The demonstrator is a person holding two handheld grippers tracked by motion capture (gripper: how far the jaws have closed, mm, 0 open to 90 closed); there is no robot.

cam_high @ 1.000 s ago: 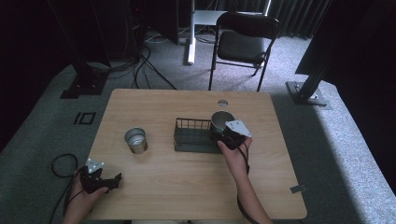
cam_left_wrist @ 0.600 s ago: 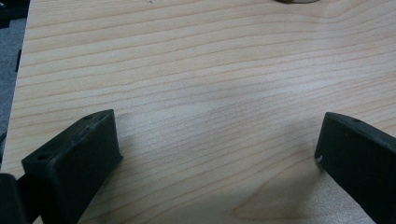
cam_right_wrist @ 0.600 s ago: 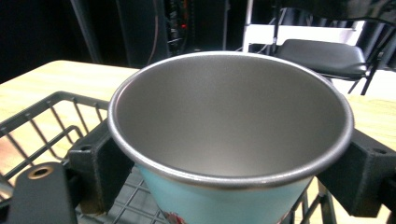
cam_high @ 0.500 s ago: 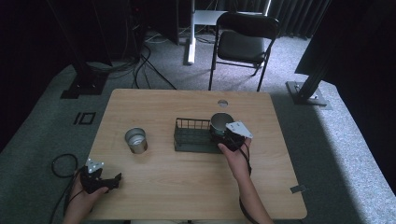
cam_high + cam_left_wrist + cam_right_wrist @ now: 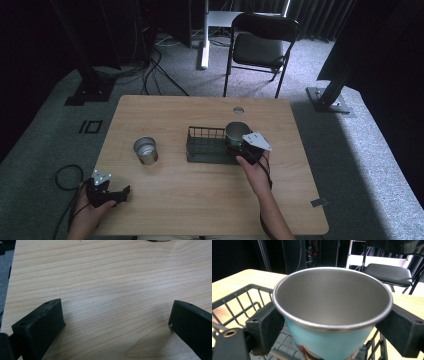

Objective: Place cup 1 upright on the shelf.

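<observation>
Right gripper view, grip: the right gripper [image 5: 332,322] has its two black jaws pressed on opposite sides of the cup [image 5: 332,315], just under the rolled rim. A hold that high likely keeps the cup upright, mouth up, and leaves its base free to settle.

Cup: steel inside, pale blue outside with a red mark low on the wall. It stands upright at the right end of the wire basket [image 5: 239,302]. Whether its base rests on the basket floor, I cannot tell.

Basket wires: they run off toward 9 o'clock from the cup, so the free room lies on that side.

High view, near edge: the left gripper [image 5: 107,192] sits at about 7 o'clock on the table [image 5: 200,210], well apart from the basket, seemingly parked so it stays clear of the work.

Left gripper view: its jaws stand wide apart over bare wood, holding nothing.

High view, middle: the right gripper [image 5: 240,147] reaches in from 5 o'clock to the basket [image 5: 207,145]; the cup [image 5: 236,132] is at the basket's 3 o'clock end.

Tin: a second, silvery cup [image 5: 145,150] stands alone at the basket's 9 o'clock, near but apart, probably waiting its turn.

Far: a hole in the tabletop [image 5: 238,110] at 12 o'clock, then a folding chair [image 5: 262,47] on the carpet beyond.
</observation>
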